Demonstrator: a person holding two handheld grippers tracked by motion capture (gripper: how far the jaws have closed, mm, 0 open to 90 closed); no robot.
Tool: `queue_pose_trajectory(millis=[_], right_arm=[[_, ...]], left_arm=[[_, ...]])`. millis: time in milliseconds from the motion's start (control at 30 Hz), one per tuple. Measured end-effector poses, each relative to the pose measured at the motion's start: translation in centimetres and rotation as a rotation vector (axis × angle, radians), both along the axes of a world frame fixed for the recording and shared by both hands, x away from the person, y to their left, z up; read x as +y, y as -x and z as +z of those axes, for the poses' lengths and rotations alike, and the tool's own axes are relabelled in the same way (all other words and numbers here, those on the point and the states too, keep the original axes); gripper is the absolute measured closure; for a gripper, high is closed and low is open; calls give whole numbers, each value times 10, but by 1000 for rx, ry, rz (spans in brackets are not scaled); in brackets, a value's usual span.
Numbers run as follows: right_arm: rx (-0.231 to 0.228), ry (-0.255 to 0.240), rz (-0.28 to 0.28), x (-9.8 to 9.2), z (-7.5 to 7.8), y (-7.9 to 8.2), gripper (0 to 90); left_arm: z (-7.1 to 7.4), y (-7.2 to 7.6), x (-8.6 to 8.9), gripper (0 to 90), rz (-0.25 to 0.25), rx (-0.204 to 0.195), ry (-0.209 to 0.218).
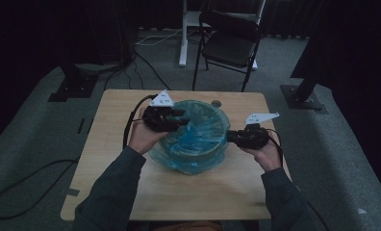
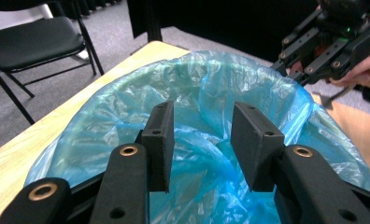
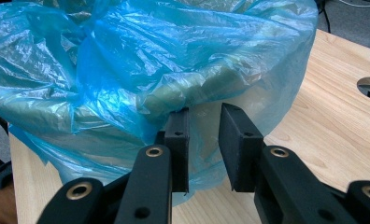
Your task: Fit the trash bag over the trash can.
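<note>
A round bin lined with a crinkled blue plastic bag [image 1: 198, 144] stands in the middle of the wooden table [image 1: 188, 192]. My left gripper [image 1: 181, 118] hovers over the bin's left rim. Its jaws are open above the bag's [image 2: 220, 79] inside, with nothing between them [image 2: 202, 109]. My right gripper [image 1: 229, 137] is at the bin's right side, level with the rim. There its jaws [image 3: 204, 112] stand apart against the bag [image 3: 127, 60], with loose film hanging in the gap and no pad pressing on it. The right gripper [image 2: 290, 72] also appears across the bin in the left gripper view.
A black folding chair [image 1: 229, 43] stands on the grey carpet beyond the table's far edge, next to a white stand leg [image 1: 183, 33]. A round cable hole [image 1: 216, 103] sits in the tabletop behind the bin. Black stand bases [image 1: 304, 98] flank the table.
</note>
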State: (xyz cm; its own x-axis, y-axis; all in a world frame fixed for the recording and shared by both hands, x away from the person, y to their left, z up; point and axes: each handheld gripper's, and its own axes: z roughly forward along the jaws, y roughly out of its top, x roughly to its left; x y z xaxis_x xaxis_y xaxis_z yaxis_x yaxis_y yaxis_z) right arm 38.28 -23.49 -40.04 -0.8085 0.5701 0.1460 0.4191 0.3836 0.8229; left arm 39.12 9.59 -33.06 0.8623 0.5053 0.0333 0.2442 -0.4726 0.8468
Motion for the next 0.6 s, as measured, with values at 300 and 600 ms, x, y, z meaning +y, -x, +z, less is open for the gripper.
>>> queue_pose_trajectory(millis=[300, 600], right_arm=[[-6, -1, 10, -1, 0, 1, 731], [-1, -7, 10, -1, -1, 1, 724]], left_arm=[[-5, -9, -17, 636, -47, 18, -101], [-8, -9, -24, 696, -71, 11, -168]])
